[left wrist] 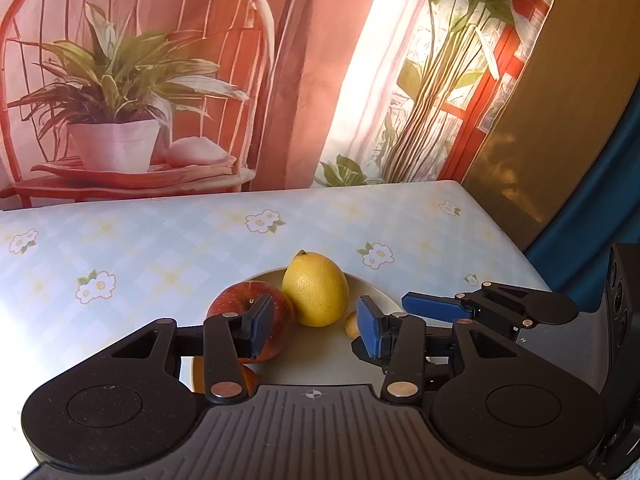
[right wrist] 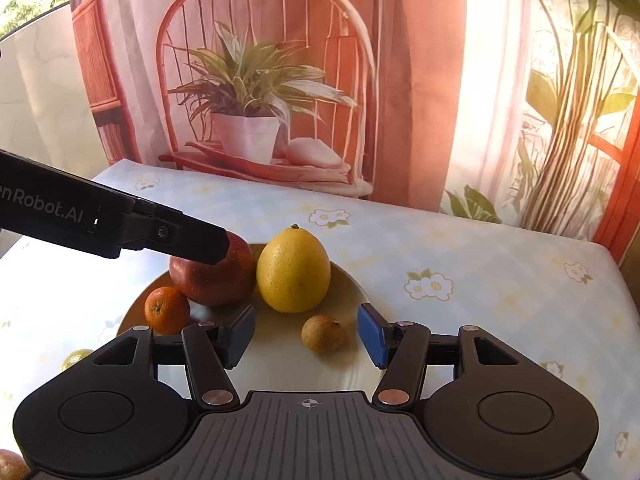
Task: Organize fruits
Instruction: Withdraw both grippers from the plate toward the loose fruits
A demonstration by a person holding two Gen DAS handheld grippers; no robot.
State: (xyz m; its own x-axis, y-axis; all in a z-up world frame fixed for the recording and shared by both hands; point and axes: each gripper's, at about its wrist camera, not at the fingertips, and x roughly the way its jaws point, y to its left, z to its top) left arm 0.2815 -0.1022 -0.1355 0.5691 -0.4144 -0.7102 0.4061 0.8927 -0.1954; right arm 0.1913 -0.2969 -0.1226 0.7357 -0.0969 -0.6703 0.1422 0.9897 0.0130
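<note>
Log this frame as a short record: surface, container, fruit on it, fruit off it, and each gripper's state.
surface: table with floral cloth
container: pale plate
on plate: red apple, lemon, small orange, small brown fruit
off plate: yellowish fruit on the cloth at left; another at the bottom left corner, partly cut off
left gripper: open, nothing between the pads
right gripper: open, brown fruit just ahead, not gripped

Black left tool [left wrist: 316, 328] with blue pads, silver rivets, ribbed grey base, crosshair mark, white lettering
</note>
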